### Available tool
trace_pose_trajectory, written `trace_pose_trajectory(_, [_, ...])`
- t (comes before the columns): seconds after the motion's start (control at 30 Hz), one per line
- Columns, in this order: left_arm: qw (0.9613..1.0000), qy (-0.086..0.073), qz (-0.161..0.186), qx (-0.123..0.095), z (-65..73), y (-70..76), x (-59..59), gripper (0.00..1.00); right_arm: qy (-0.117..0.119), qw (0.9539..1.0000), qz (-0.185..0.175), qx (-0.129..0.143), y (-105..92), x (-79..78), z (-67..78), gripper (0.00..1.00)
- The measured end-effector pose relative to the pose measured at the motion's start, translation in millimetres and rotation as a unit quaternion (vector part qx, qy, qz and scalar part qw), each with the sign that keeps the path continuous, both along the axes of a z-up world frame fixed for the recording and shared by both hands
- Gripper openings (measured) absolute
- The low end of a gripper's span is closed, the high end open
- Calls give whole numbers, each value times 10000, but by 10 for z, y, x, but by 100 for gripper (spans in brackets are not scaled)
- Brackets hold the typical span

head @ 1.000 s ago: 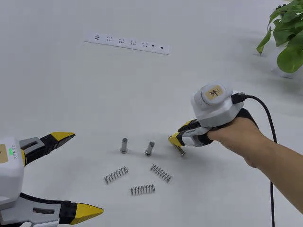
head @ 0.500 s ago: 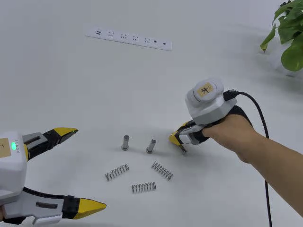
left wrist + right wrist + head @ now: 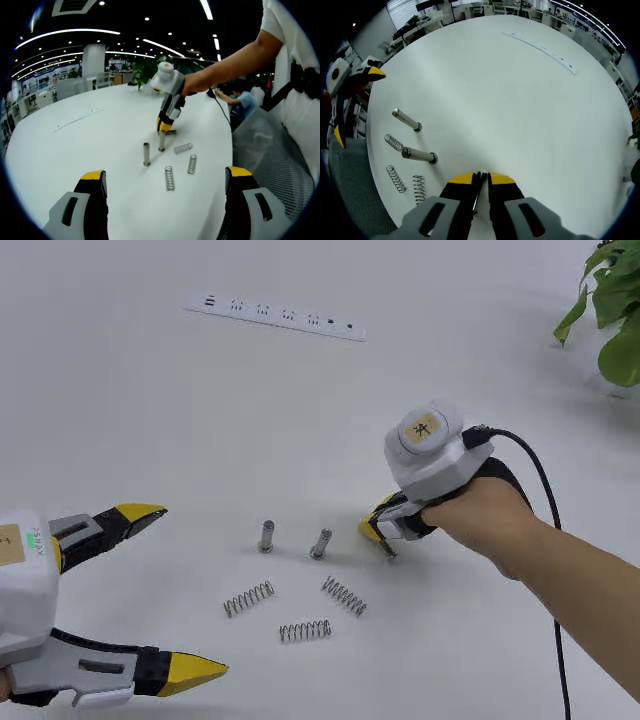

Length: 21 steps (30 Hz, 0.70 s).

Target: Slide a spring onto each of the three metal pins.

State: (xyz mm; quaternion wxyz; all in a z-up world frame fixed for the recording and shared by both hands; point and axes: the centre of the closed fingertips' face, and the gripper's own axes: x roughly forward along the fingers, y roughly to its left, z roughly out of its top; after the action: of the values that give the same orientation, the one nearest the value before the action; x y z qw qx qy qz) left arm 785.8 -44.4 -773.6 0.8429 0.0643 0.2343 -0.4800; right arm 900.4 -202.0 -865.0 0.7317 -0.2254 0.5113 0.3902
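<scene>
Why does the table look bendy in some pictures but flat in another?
Left gripper view: a fisheye lens curves the table and ceiling lights. Right gripper view: same bulge, pins look sideways. Head view: flat, sharp, soft shadows under the springs.

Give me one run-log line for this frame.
right hand-held gripper: shut on pin | left hand-held gripper: open | two pins standing | three springs loose on table | none fitted

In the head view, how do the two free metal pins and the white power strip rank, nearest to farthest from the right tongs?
1. Short grey metal pin, just left of the right tongs.
2. Second grey metal pin, further left.
3. Long white power strip, far off at the back.
</scene>
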Motion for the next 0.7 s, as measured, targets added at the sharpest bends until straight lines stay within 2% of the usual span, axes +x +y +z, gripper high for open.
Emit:
trace_pose_trajectory(0.4, [10000,7,-7,-4,2,-8,-6,100,-44,9999,-130,-38,-21,23,-23,9])
trace_pose_trajectory(0.7, [10000,3,9,-6,7,-2,-7,100,-63,9999,-119,57,-17,-39,25,9])
